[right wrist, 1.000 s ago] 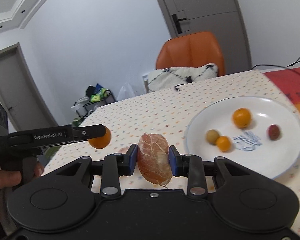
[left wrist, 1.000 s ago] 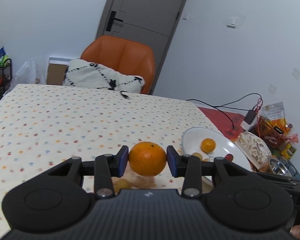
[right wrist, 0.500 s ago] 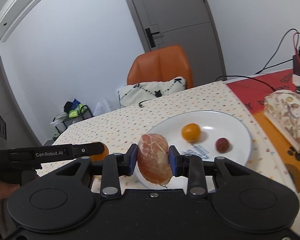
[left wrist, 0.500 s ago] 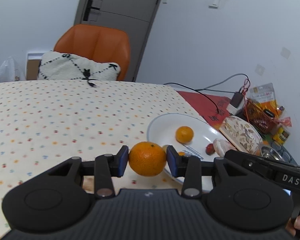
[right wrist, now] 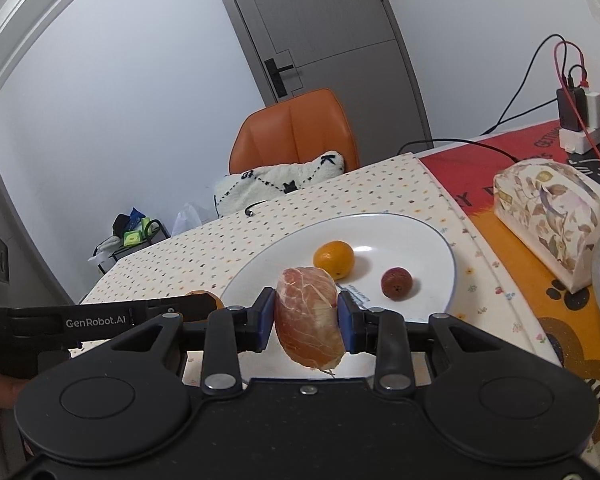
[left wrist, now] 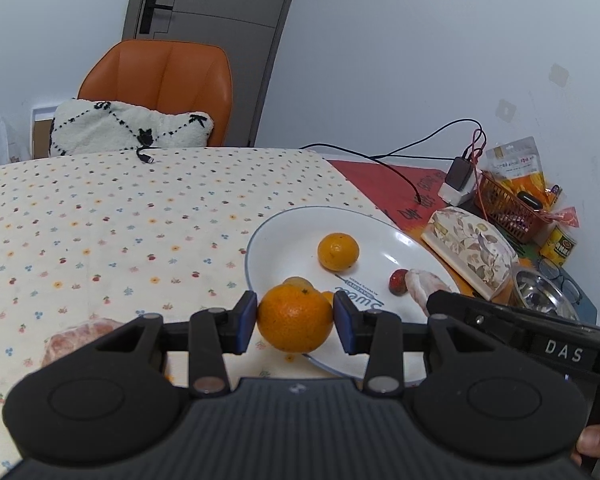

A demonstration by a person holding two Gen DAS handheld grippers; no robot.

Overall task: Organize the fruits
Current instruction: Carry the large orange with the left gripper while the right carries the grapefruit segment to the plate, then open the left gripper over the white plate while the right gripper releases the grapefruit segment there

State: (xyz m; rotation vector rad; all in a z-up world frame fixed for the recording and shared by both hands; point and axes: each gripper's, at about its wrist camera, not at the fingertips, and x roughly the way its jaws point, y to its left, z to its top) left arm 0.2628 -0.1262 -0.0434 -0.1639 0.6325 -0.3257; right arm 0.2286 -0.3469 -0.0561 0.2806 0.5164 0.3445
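Orange mandarin point(left wrist: 295, 318) clamped in left gripper point(left wrist: 295, 322), peeled segment point(right wrist: 309, 314) in right gripper point(right wrist: 307, 319), both over near plate rim point(left wrist: 256, 232).

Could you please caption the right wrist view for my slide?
Right tongs grip a peeled citrus segment above a white plate holding fruit.
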